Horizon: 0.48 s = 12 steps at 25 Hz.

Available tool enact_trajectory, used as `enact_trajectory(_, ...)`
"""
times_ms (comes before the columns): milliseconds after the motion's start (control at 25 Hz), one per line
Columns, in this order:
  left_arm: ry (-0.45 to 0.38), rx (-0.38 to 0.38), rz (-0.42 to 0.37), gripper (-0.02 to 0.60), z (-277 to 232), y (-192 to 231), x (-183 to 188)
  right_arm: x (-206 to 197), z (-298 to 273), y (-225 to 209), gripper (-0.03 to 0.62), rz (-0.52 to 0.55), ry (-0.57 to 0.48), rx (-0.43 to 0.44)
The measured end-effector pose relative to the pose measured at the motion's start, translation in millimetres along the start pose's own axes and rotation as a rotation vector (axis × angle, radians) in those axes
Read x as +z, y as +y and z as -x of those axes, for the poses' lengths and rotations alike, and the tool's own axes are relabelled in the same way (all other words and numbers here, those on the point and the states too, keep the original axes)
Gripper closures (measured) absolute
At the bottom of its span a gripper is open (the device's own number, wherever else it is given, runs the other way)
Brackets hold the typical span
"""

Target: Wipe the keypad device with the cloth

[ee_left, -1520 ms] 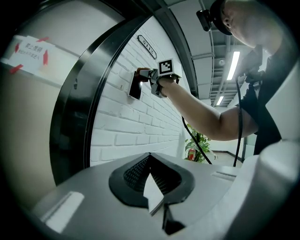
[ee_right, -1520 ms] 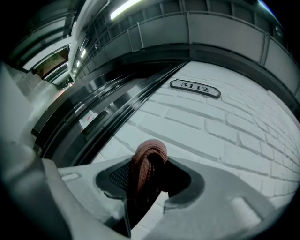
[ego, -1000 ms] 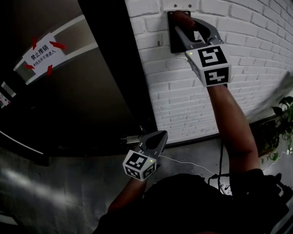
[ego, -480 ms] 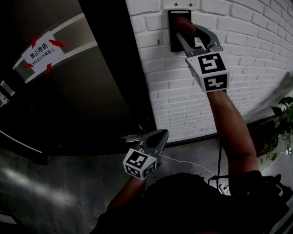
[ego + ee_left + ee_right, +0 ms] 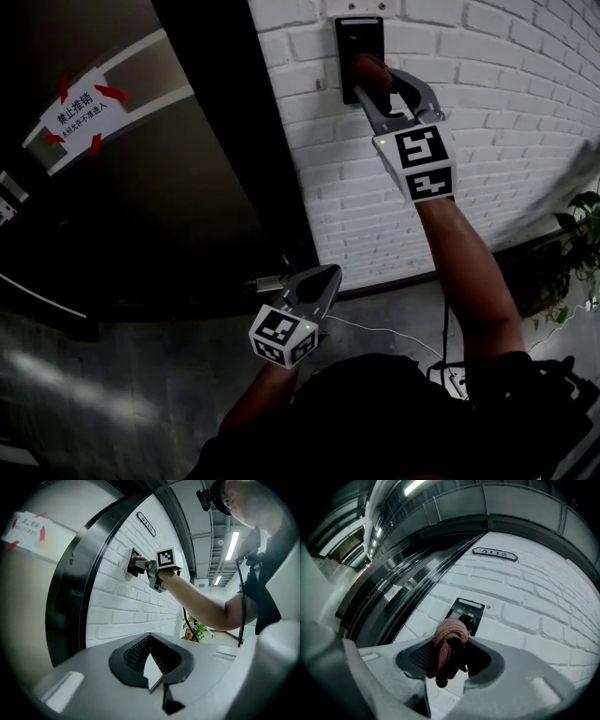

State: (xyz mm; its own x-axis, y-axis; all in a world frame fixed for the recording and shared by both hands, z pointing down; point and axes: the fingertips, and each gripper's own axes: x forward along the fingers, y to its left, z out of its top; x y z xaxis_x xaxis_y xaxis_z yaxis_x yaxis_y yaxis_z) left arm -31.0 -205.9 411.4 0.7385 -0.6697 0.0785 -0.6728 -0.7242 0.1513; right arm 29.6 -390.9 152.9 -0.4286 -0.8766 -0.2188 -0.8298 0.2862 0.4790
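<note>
White brick wall [image 5: 525, 112] carries keypad device [image 5: 359, 37]; right claw [image 5: 373, 73] grips cloth [image 5: 449, 639], left claw [image 5: 150, 639] clenched.

The keypad device [image 5: 359, 36] is a slim black panel fixed upright and flat on the white brick wall [image 5: 487, 122], at the top centre of the head view. In the right gripper view it sits mid-frame, leaning a little, with small pale print across its top and a dark round patch below.

The cloth [image 5: 367, 67] is a reddish-brown knitted wad, bunched and folded over on itself. It is clamped between the jaws of the right gripper [image 5: 450, 657]. Its rounded end lies over the device's lower half, seemingly pressed against it, and a darker loose end hangs below the jaws.
</note>
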Motion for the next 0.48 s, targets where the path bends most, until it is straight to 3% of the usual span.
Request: enact_trajectory(480,0.003,-0.009,0.001,0.566,2.0,-4.4,-2.0,-29.6,7.8,15.8,0.439,-0.024,0.054,0.021)
